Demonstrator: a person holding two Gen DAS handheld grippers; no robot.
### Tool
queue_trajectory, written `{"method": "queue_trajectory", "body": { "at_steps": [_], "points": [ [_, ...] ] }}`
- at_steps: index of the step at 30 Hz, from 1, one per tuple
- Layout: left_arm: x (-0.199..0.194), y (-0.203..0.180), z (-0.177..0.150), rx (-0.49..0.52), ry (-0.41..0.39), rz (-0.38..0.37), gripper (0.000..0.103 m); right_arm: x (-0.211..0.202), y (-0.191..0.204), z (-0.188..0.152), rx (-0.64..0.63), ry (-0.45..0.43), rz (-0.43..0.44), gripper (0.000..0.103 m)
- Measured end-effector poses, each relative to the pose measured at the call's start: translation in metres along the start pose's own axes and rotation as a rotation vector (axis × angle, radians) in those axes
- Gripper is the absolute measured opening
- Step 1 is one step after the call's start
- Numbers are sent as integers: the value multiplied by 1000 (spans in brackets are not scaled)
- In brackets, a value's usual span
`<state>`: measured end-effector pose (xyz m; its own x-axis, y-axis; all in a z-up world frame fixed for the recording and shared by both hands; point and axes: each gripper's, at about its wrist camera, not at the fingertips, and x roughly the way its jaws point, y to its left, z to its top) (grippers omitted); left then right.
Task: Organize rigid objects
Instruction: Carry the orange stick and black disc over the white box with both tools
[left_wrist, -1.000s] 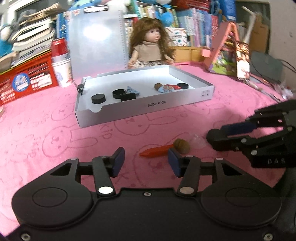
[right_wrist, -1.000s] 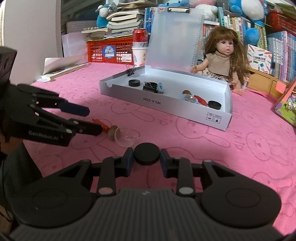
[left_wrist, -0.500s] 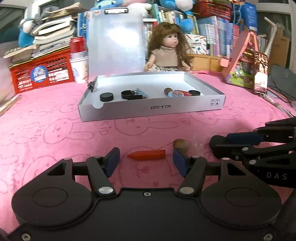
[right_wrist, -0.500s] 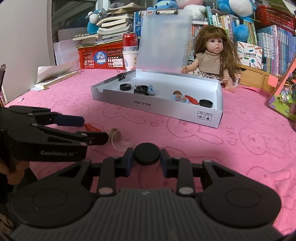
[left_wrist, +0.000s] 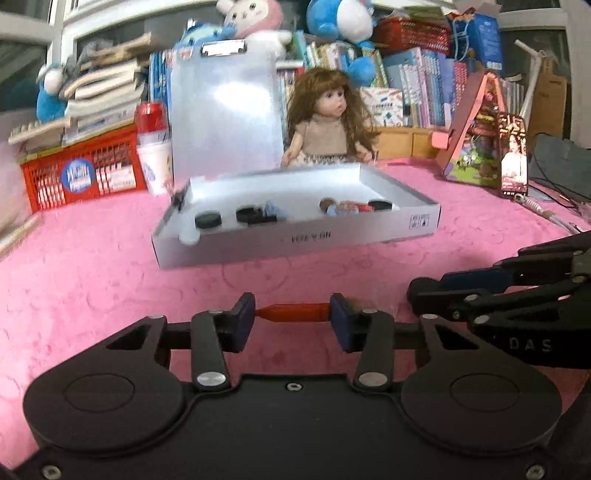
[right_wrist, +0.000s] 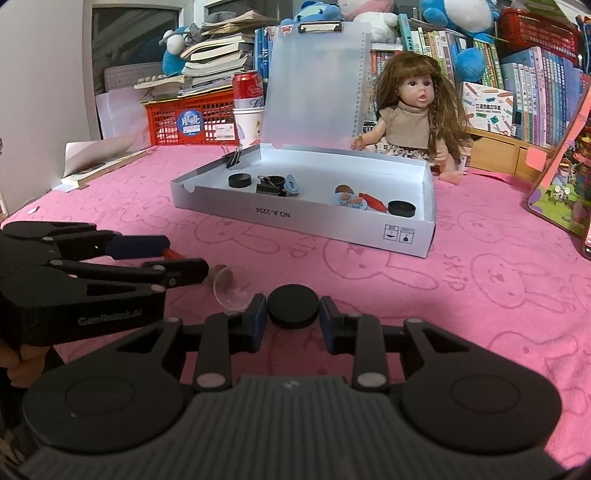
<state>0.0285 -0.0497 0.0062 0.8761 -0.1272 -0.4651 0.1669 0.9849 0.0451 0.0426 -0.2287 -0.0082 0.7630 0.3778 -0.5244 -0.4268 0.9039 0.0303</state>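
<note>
Pink cloth printed with rabbit outlines covers the surface, and both tongs sit low over it in front of a white box. The left tongs have their blue pads at either end of a red peg that lies crosswise between them; the pads touch or nearly touch its ends, and whether they are gripping it I cannot tell. In the right wrist view the left tongs come in from the left, with only a bit of the red peg visible behind the near finger. Just beyond their tips lie a brown knob and a clear dome, touching each other on the cloth.

The right tongs are closed narrowly on a black disc, one pad on each side of its rim. From the left wrist view the right tongs reach in from the right, near the peg's right end.

The box stands well back from both tongs, lid upright. Inside are two more black discs, a binder clip, a second red piece and small blue items. A doll sits behind the box, with a red can stacked on paper cups to its left.
</note>
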Motion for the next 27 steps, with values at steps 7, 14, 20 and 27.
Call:
{"method": "queue_trajectory", "body": {
  "at_steps": [7, 14, 20, 27],
  "points": [
    [3, 12, 19, -16, -21, 19, 42, 4, -1, 13, 22, -17, -44, 36],
    [18, 31, 33, -61, 5, 49, 42, 15, -8, 31, 68, -27, -108, 36],
    [30, 47, 51, -77, 3, 73, 42, 23, -18, 50, 117, -23, -151, 36],
    [50, 63, 74, -99, 23, 79, 42, 38, -37, 73, 173, 17, -191, 36]
  ]
}}
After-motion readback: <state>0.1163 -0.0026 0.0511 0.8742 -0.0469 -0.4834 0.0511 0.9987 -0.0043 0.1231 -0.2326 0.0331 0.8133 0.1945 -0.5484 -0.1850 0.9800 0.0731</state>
